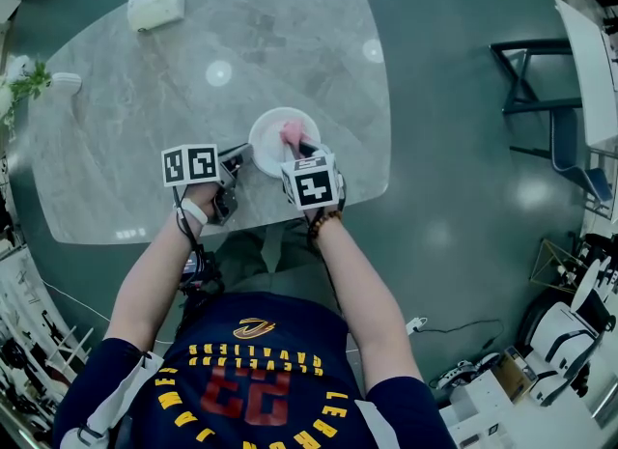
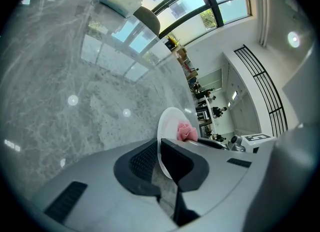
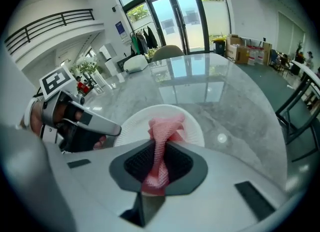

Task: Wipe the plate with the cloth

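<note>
Your right claw [image 3: 161, 162] pinches the pink cloth [image 3: 167, 126] against the plate [image 3: 131, 125]; your left claw [image 2: 160, 163] clamps its rim on the desk [image 1: 145, 148].

Your surface [image 1: 126, 167] is grey marble-look with rounded corners. Far left on it sits a white soft pack [image 1: 155, 5]. At the left edge there's a green plant [image 1: 24, 82], with a small white item [image 1: 66, 80] just beside it. To your right, a black frame chair [image 1: 529, 80] stands on the teal floor [image 1: 454, 148], well apart from the surface. Glass doors [image 3: 186, 14] lie beyond the far end.
</note>
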Tool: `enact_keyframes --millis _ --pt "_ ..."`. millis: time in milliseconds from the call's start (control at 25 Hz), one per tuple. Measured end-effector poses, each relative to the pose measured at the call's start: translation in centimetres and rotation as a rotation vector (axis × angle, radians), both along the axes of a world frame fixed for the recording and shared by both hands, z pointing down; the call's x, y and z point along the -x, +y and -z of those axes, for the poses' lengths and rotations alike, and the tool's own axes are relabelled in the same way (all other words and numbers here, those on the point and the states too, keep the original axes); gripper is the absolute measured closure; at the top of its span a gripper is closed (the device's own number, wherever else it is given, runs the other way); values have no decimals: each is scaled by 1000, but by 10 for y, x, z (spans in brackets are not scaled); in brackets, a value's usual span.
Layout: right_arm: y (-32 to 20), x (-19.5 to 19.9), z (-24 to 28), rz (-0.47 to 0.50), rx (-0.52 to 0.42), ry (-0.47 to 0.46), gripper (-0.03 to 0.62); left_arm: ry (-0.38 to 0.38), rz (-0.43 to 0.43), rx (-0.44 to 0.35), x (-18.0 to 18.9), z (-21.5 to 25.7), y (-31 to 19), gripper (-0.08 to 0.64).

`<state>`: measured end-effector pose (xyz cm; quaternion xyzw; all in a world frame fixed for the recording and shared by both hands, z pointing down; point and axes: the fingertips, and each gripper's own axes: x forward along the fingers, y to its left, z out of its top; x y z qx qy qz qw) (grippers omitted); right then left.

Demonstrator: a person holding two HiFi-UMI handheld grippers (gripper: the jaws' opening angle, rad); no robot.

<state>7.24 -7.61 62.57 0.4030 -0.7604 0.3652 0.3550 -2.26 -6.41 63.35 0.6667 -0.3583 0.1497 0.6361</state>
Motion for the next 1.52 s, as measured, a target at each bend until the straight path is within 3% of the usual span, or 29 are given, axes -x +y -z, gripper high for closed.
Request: enact_keyframes --millis 280,440,680,880,1000,1240,1520 --pt "4 -49 4 -69 5 32 546 7 -4 4 -2 2 0 535" --pt "4 -58 14 -138 -17 9 546 2 -3 9 -2 0 2 535" --pt "19 -5 23 -68 -27 -95 546 5 3 11 -2 0 2 535" --pt "42 46 5 45 33 -91 546 8 3 9 -2 -1 2 535" --pt "46 54 -1 87 46 -78 546 0 -8 4 -2 -1 0 535" --pt "38 21 -4 58 35 -39 546 9 -5 1 -2 -1 0 535" --pt "26 -38 2 -61 12 -3 546 13 -7 -1 -3 2 0 535"
